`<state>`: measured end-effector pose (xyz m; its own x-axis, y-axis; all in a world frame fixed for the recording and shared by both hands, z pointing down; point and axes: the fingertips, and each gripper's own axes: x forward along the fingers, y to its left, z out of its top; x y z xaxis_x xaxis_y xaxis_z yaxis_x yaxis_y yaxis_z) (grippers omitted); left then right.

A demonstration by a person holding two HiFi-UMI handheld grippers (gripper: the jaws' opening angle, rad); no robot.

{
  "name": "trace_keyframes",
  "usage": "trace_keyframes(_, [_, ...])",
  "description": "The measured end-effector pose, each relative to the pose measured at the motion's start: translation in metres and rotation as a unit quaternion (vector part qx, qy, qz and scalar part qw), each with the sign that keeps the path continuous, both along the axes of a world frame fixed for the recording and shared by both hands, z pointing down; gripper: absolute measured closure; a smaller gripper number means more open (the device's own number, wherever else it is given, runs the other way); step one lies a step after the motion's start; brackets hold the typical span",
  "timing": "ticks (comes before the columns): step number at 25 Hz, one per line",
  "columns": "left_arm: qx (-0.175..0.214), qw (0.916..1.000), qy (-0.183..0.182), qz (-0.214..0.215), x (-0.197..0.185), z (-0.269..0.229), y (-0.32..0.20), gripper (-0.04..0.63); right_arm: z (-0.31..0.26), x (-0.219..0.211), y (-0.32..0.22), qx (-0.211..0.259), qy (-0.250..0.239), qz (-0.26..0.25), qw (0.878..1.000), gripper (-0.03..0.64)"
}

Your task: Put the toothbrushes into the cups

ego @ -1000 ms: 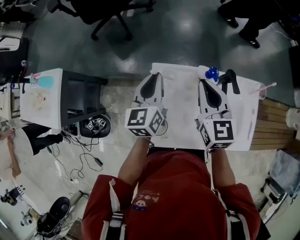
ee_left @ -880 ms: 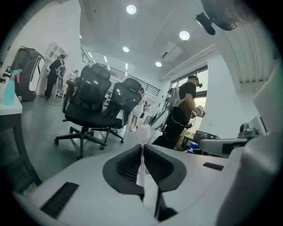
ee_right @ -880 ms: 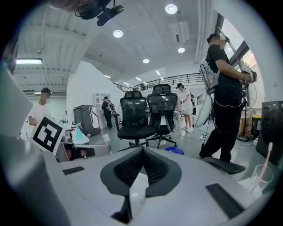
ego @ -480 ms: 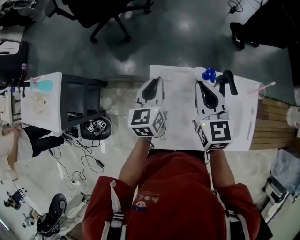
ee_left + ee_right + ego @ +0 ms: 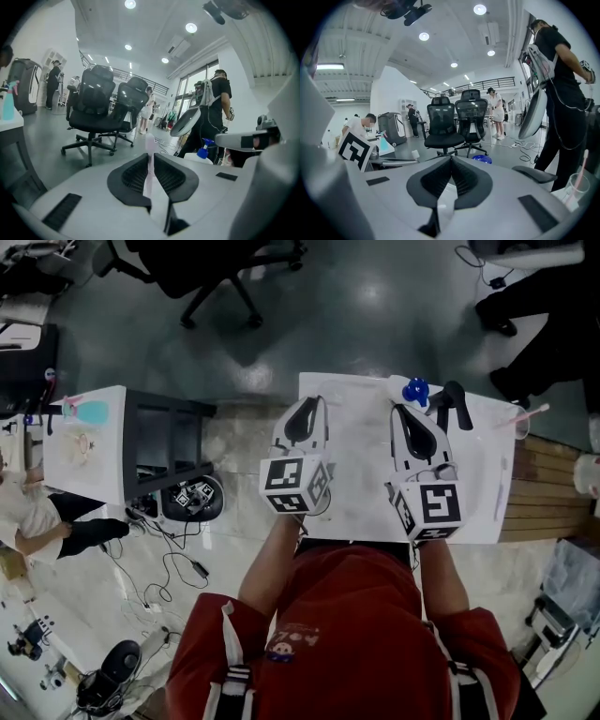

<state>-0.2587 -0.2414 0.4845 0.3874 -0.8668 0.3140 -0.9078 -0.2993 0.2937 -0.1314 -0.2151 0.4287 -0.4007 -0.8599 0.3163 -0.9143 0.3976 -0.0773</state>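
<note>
Vs 1 s ago barely any shift: the left gripper point(image 5: 306, 407) and right gripper point(image 5: 410, 411) hang over much the same spots on the white surface point(image 5: 361, 470), the left a touch further right in head view. Meanwhile a bystander's dark legs at top right have drifted toward the frame edge. In its own view the left gripper point(image 5: 150, 160) is pressed together on a pale pink toothbrush point(image 5: 149, 142), which stands upright betw. the ribbed black pads w/ its head poking above the tips. The right gripper point(image 5: 451, 160) is pressed together too, pad on pad, nothing betw. them. In head view both point away from the person, side by side, marker cubes toward the red shirt, the left one near the surface's left edge. A clear cup point(image 5: 521, 424) stands at the far-right corner of the surface, well apart from both grippers, w/ a second pink toothbrush point(image 5: 534, 412) leaning out of it to the right; the same cup shows low at right in the right gripper view point(image 5: 575, 186). A blue-topped spray bottle point(image 5: 413, 389) sits just beyond the right gripper's tips, beside a black handle-like item point(image 5: 454, 401) — can't tell what it is. Black office chairs point(image 5: 96, 110) stand on the grey floor beyond.
</note>
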Motion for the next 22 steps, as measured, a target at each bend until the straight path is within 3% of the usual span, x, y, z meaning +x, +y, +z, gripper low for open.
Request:
trace_keyframes(9, [0.01, 0.9998, -0.005, -0.015, -0.006, -0.01, 0.006, 0.538, -0.007, 0.004, 0.006, 0.006, -0.002, 0.0, 1.0, 0.605])
trace_keyframes(22, [0.043, 0.9986, -0.012, -0.028, 0.015, -0.049, 0.027, 0.538, -0.034, 0.034, 0.022, 0.033, -0.021, -0.001, 0.999, 0.605])
